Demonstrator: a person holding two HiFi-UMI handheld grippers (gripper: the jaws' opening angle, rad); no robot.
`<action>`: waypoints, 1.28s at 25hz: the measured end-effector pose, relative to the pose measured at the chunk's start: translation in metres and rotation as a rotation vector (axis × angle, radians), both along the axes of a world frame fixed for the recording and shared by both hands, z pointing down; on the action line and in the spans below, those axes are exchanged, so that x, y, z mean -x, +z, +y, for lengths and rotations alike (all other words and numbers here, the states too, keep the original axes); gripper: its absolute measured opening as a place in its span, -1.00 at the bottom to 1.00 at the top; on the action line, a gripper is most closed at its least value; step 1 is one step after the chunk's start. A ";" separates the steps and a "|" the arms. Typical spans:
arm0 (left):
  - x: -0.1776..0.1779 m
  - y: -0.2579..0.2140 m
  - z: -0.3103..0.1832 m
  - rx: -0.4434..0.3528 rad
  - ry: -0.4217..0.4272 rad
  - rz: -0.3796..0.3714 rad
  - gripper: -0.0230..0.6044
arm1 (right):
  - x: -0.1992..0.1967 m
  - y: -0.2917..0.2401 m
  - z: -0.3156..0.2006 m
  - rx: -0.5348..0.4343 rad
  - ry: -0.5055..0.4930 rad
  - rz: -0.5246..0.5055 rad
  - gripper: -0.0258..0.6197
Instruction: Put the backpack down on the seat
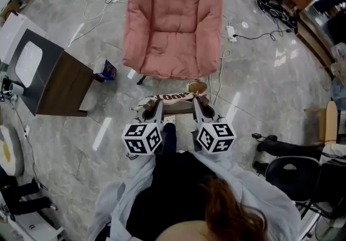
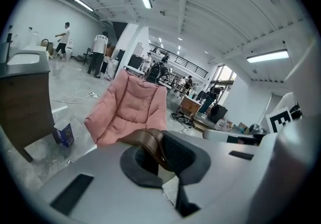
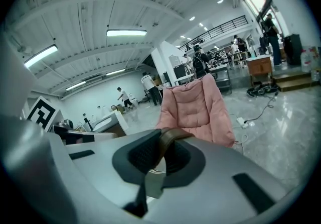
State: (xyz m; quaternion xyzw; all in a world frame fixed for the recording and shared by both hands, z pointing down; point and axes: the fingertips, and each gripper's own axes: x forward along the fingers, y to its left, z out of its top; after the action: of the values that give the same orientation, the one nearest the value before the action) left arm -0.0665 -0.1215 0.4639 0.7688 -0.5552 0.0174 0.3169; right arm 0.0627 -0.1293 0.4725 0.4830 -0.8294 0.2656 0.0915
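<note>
A pink cushioned chair (image 1: 174, 24) stands on the floor just ahead of me, its seat bare. Both grippers hold the backpack (image 1: 175, 99), a tan bag with dark print, in the air in front of the chair's front edge. My left gripper (image 1: 153, 107) is shut on a brown leather strap (image 2: 150, 143). My right gripper (image 1: 201, 107) is shut on a brown strap (image 3: 169, 137) too. Most of the bag is hidden below the grippers. The chair (image 2: 128, 108) fills the middle of the left gripper view, and in the right gripper view the chair (image 3: 196, 110) shows above the jaws.
A dark wooden cabinet with a white basin top (image 1: 48, 72) stands left of the chair, with a small blue box (image 1: 108, 69) beside it. Cables and a power strip (image 1: 231, 33) lie right of the chair. A black office chair (image 1: 294, 172) is at my right. People stand far off.
</note>
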 end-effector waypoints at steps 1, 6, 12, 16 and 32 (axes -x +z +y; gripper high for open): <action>0.002 -0.002 -0.008 -0.007 0.002 -0.002 -0.88 | 0.002 -0.001 -0.007 -0.002 0.000 0.000 -0.87; 0.010 -0.006 -0.046 -0.028 0.022 -0.009 -0.88 | 0.011 -0.003 -0.045 -0.015 0.007 0.000 -0.87; 0.016 -0.010 -0.086 -0.048 0.063 -0.020 -0.88 | 0.020 -0.011 -0.089 -0.052 0.024 -0.009 -0.87; 0.017 -0.014 -0.104 -0.056 0.086 -0.038 -0.88 | 0.021 -0.019 -0.111 -0.072 0.031 -0.023 -0.87; 0.018 -0.024 -0.193 -0.067 0.072 -0.022 -0.88 | 0.027 -0.032 -0.212 -0.101 0.001 -0.031 -0.87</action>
State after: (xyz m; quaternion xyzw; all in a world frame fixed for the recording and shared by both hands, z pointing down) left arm -0.0849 -0.3140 0.4400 0.7982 -0.5309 0.0184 0.2840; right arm 0.0358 -0.3409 0.4401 0.4831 -0.8429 0.2308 0.0540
